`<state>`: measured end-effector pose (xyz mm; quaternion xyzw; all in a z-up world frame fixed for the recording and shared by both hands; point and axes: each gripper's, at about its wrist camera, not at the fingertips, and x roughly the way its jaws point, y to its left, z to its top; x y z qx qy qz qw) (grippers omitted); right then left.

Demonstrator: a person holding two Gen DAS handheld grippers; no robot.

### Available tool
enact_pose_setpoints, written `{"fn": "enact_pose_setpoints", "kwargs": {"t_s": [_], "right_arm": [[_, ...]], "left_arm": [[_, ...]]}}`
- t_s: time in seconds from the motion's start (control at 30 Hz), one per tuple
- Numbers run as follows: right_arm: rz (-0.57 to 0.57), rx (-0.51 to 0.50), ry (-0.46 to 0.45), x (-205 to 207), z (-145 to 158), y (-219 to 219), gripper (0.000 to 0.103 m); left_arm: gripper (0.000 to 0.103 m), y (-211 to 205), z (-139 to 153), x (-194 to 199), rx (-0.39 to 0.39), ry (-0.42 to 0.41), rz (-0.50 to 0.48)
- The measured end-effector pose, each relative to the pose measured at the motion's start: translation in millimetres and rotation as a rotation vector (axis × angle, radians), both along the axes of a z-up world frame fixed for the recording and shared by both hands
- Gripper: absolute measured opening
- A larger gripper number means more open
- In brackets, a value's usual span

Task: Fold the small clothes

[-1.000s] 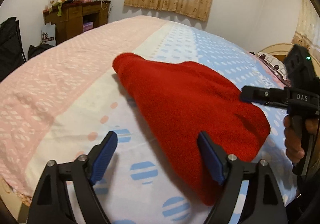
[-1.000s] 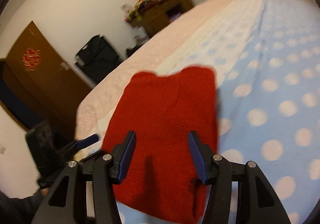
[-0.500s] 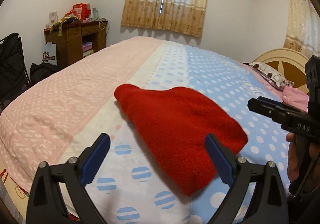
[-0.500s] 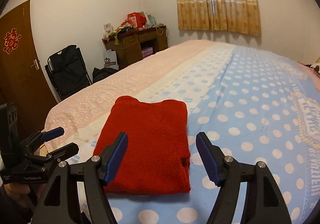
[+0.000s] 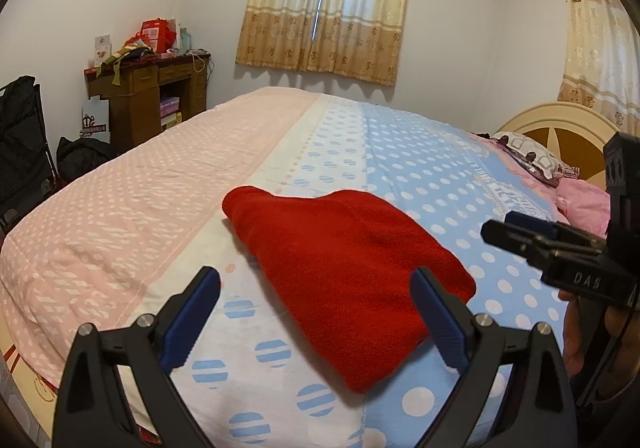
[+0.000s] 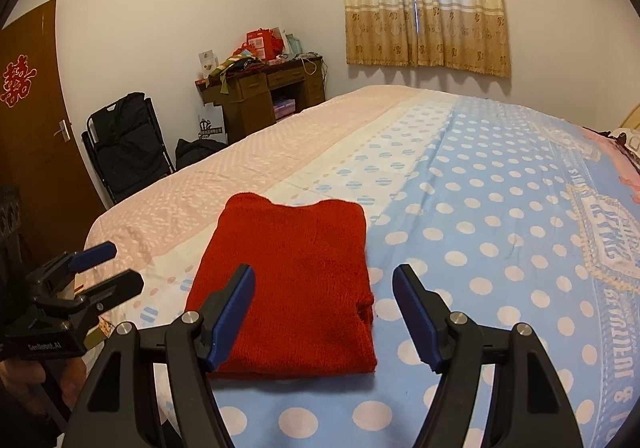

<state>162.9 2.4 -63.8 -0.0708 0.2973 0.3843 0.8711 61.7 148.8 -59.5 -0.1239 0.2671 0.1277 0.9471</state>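
2 hand-held grippers hung clear of a folded red garment (image 6: pixel 288 288) on the polka-dot bed (image 6: pixel 500 207), both having pulled up and back over the previous second, when the left wrist camera sat low against the cloth and the right hovered close above it. The left gripper (image 5: pixel 316 312) stood released, its blue pads spread wide and holding nothing, just short of the garment's near edge. The right gripper (image 6: pixel 324 312) was likewise released and empty, jaws apart above the near end of the bundle. The garment lay flat as a tidy rectangle near the bed's foot, astride the seam between the white strip and the blue spotted panel, touching neither tool. With both tools withdrawn and the cloth squared off, the fold on this piece looked finished; no other small clothes for folding were apparent on the bed.
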Motion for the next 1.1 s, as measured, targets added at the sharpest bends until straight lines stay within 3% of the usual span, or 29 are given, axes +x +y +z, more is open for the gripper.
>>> {"fn": "enact_pose_setpoints", "kwargs": {"t_s": [1.1], "right_arm": [[-0.008, 0.037, -0.006, -7.7, 7.6, -8.6, 0.073]], "left_arm": [[0.098, -10.5, 7.3, -2.9, 0.045, -0.019, -0.015]]}}
